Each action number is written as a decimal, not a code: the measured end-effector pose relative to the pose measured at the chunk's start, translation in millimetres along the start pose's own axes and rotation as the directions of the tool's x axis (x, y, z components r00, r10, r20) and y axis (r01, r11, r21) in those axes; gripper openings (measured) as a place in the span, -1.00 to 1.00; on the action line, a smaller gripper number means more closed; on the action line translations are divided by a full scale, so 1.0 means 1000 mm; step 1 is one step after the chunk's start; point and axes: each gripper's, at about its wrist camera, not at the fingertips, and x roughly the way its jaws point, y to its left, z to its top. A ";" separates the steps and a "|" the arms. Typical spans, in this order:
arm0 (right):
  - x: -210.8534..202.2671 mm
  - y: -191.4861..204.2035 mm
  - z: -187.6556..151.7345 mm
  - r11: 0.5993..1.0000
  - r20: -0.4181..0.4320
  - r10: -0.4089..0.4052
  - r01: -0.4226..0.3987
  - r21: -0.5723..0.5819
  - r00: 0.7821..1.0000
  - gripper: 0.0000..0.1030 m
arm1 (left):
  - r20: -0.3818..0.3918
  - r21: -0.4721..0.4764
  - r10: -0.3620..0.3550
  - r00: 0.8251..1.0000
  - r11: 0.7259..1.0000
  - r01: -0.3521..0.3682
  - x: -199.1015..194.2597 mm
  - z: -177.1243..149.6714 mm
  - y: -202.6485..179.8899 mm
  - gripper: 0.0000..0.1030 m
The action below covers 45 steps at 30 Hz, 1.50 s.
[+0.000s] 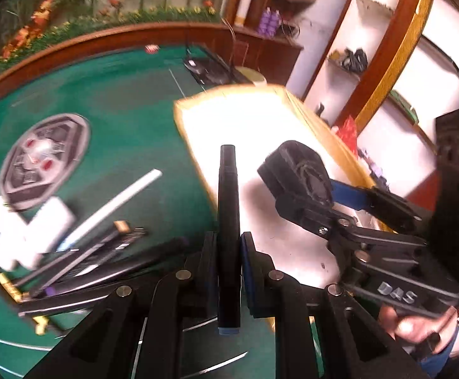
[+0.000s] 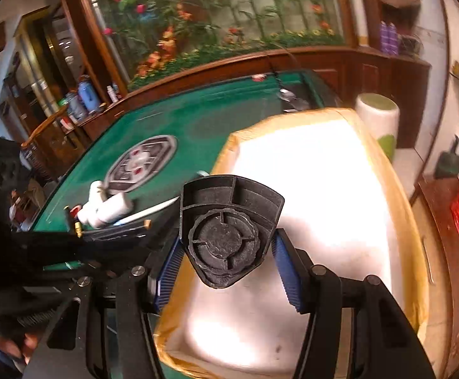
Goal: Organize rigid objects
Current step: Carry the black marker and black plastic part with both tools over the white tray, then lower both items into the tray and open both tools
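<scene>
Left gripper (image 1: 228,252): black two-finger unit, nearest the lens in the left wrist view, fingers clamped on a slim black bar (image 1: 228,221) that stands upright between the pads, its upper end rising over the near edge of the box and its lower end showing a bluish tip. Right gripper (image 2: 228,252): black frame with blue ribbed pads (image 2: 288,271), closed on a black fan-shaped plastic part (image 2: 229,224) bearing a round ribbed hub; the part is held above the box interior, also seen from the left wrist view (image 1: 296,173) at the right, over the box. Box (image 2: 397,189): open carton, tan taped rim, bright white inside, standing on the right part of the table. Table (image 2: 198,117): green felt top, wooden rail, grey shield-shaped centre panel (image 1: 44,158). Loose items on the felt left of the box: white pipe fittings (image 1: 24,230), a long white strip (image 1: 115,205), dark flat bars and a small brass-coloured piece (image 2: 78,225), piled together, details blurred. Beyond the box: a white and green roll (image 2: 379,117).
</scene>
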 end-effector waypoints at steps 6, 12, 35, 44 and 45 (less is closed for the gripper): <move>-0.014 -0.029 0.004 0.999 0.030 -0.009 0.008 0.046 0.999 0.09 | -0.005 0.010 0.034 0.999 0.999 -0.033 0.017 0.009 -0.012 -0.72; -0.012 -0.033 0.032 0.999 0.035 -0.037 0.038 -0.010 0.999 0.09 | -0.047 0.019 0.039 0.998 0.999 -0.038 0.036 0.013 -0.023 -0.72; 0.010 -0.047 0.026 0.997 -0.060 -0.069 0.067 -0.032 0.996 0.10 | -0.079 -0.059 0.054 0.995 0.996 -0.059 0.054 0.013 -0.031 -0.53; -0.015 -0.016 0.003 0.967 0.056 -0.182 0.189 -0.171 0.982 0.17 | -0.059 -0.034 0.056 0.997 0.998 -0.058 0.034 0.002 -0.032 -0.43; -0.017 -0.016 0.001 0.978 0.051 -0.140 0.146 -0.151 0.989 0.17 | -0.053 -0.019 0.055 0.997 0.998 -0.056 0.033 -0.003 -0.034 -0.42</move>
